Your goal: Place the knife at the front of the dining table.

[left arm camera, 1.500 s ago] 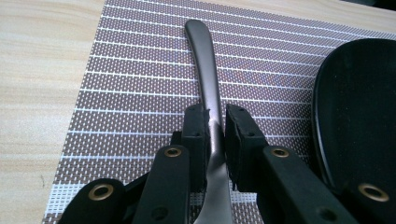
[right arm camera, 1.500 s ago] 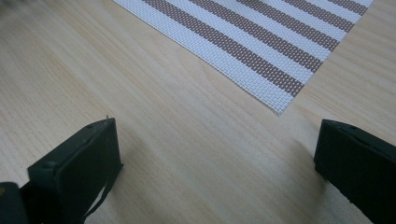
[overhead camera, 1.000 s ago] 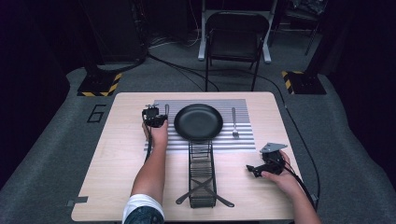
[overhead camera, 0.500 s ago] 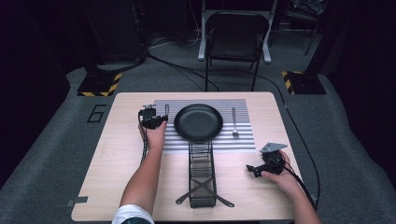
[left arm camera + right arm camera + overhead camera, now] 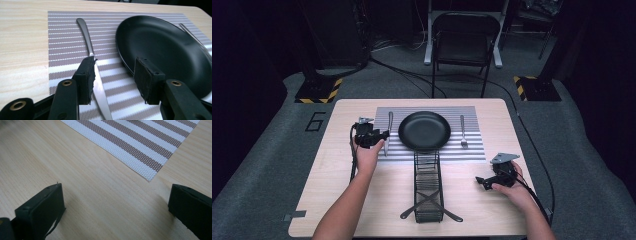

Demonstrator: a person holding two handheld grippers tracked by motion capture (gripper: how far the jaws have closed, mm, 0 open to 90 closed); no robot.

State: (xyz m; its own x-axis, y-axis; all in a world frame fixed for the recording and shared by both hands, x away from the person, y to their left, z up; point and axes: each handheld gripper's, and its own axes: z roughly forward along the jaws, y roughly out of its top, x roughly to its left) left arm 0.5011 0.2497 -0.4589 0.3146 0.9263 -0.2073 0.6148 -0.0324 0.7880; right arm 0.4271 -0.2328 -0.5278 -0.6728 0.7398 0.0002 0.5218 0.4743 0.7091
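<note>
A silver knife [image 5: 86,35] lies on the striped placemat [image 5: 472,152], left of a black plate [image 5: 424,131]; in the high view the knife [image 5: 389,125] runs lengthwise along the mat's left side. My left gripper [image 5: 115,65] hovers just over the knife's blade end. Its jaws have just been opening, and the blade passes under the left pad without being pressed. In the high view the left gripper [image 5: 379,136] sits at the mat's left edge. A fork [image 5: 463,131] lies to the right of the plate. My right gripper [image 5: 480,181] rests open near the front right, with bare wood between its jaws [image 5: 115,192].
A black wire rack [image 5: 428,185] stands in the front middle of the table, between my two forearms. The mat's corner [image 5: 150,178] lies just ahead of the right gripper. A folding chair [image 5: 462,45] stands on the floor beyond the far table edge.
The left gripper has drawn back to the left and toward the near side, and its jaws have spread apart. The knife stays on the mat. The right hand has not moved.
</note>
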